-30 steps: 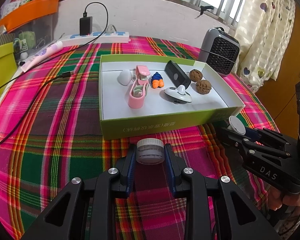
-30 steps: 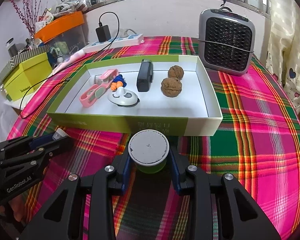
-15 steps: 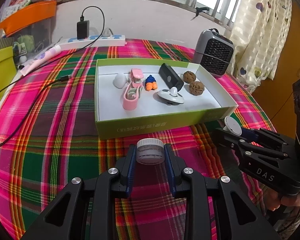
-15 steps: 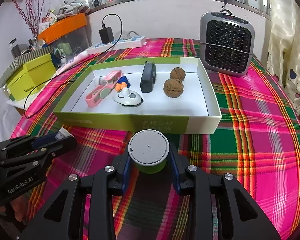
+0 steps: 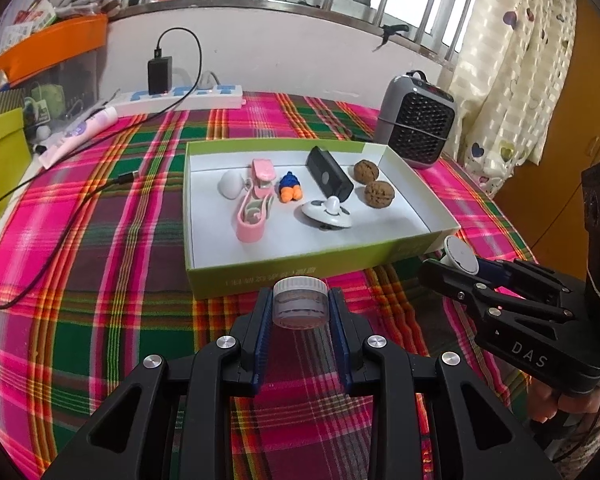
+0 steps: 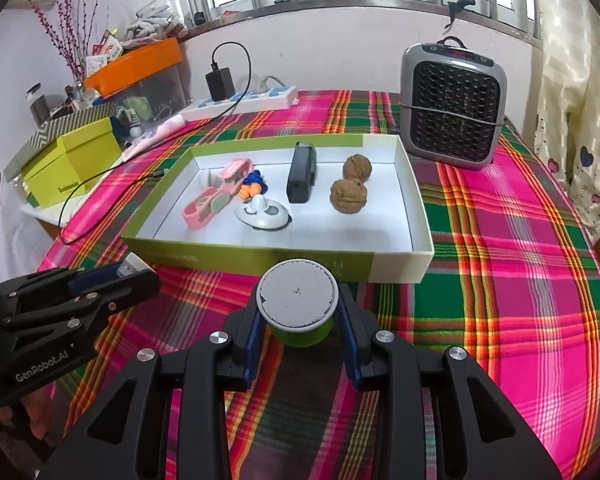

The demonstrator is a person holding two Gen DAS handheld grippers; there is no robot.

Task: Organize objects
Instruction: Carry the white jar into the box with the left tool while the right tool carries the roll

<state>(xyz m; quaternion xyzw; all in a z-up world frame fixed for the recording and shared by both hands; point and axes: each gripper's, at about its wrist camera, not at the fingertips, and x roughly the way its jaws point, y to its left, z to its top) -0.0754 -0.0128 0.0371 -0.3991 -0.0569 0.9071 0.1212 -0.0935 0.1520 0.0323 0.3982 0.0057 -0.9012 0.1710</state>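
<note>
My left gripper (image 5: 300, 300) is shut on a small clear jar with a white lid (image 5: 300, 308), held just above the plaid cloth in front of the green box (image 5: 260, 276). My right gripper (image 6: 298, 312) is shut on a green jar with a grey lid (image 6: 298, 298), also before the box's front wall (image 6: 228, 258). Each gripper shows in the other's view: the right (image 5: 452, 260) at the box's near right corner, the left (image 6: 136, 270) at its near left. Inside the box lie a pink case (image 5: 252, 208), a black case (image 5: 330, 178), two walnuts (image 6: 348, 196) and a white disc (image 5: 326, 212).
A grey fan heater (image 6: 454, 106) stands behind the box on the right. A power strip (image 5: 180, 94) with a charger and a trailing black cable (image 5: 72, 216) lies at the back left. A yellow-green box (image 6: 72, 164) sits at the left table edge.
Both views have drawn slightly back from the box, which looks a little smaller and lower. Both jars stay gripped as before.
</note>
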